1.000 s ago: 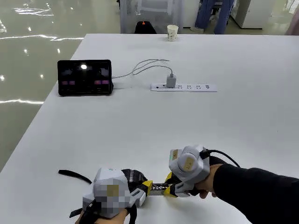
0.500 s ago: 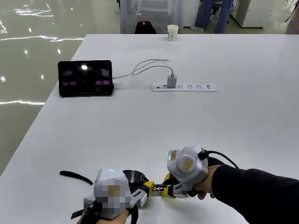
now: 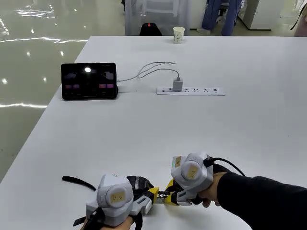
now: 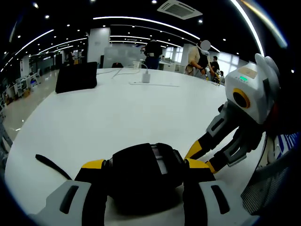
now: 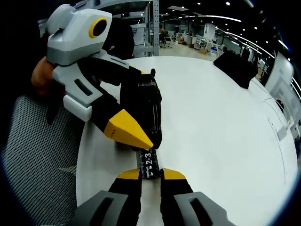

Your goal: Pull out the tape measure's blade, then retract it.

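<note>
Open counter [image 3: 192,124] ahead, its edge close behind: your left tool [image 4: 146,164] clamps the black tape measure [image 5: 146,106], right tool [image 5: 150,174] pinches its short blade [image 5: 148,161].

Black tape measure [image 4: 146,176], blade [image 5: 149,164] barely out

Blade [image 5: 149,163] tip hidden inside the right tool [image 5: 150,175] — tape measure [image 3: 138,183] half-covered by the left tool [image 4: 146,165].

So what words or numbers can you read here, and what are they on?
"2 3": on the tape measure blade, pinched in the right claw.
Too blurred to read: glowing patches on the tablet screen.
Too small to read: marks on the paper cup.
</note>
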Available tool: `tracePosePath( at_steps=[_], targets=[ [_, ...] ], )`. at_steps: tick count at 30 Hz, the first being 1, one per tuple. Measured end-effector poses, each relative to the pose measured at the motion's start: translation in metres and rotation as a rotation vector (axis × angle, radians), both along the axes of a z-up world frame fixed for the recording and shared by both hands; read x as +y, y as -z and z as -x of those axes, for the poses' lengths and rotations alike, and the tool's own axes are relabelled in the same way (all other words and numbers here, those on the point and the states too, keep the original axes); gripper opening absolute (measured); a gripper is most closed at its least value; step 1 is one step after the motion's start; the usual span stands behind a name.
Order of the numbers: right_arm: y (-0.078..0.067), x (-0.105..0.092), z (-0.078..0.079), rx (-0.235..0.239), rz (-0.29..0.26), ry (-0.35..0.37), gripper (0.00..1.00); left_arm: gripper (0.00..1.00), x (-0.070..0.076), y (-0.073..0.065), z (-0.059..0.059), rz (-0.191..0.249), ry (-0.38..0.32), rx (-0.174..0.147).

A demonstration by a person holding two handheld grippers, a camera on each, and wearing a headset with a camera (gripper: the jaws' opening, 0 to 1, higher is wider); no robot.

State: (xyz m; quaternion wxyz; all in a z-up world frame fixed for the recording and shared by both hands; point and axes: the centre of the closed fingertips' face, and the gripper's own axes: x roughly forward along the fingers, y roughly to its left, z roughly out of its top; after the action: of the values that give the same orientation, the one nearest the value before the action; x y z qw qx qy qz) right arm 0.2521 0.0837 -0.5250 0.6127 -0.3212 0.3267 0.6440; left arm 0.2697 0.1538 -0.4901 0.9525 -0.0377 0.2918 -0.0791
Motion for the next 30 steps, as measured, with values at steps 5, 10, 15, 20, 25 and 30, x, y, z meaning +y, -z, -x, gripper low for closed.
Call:
tracePosePath(
  at_steps=[5, 10, 15, 20, 25, 30],
  targets=[
    [0.000, 0.003, 0.001, -0.002, -0.007, -0.002, 0.12, 0.60, 0.000, 0.000, 0.000, 0.001, -0.001, 0.000],
    [0.000, 0.006, 0.001, -0.003, -0.014, -0.004, 0.12, 0.60, 0.000, 0.000, 0.000, 0.003, -0.002, -0.001],
    [0.000, 0.009, 0.001, 0.001, -0.022, -0.002, 0.12, 0.60, 0.000, 0.000, -0.001, 0.003, -0.002, -0.001],
    [0.000, 0.012, 0.002, 0.001, -0.030, -0.002, 0.12, 0.60, 0.000, 0.001, -0.001, 0.005, -0.003, 0.000],
    [0.001, 0.018, 0.003, 0.001, -0.040, -0.004, 0.12, 0.60, 0.000, 0.001, -0.001, 0.007, -0.004, 0.001],
    [0.002, 0.022, 0.002, 0.001, -0.045, -0.008, 0.12, 0.60, 0.000, 0.001, -0.001, 0.009, -0.004, 0.001]
  ],
)
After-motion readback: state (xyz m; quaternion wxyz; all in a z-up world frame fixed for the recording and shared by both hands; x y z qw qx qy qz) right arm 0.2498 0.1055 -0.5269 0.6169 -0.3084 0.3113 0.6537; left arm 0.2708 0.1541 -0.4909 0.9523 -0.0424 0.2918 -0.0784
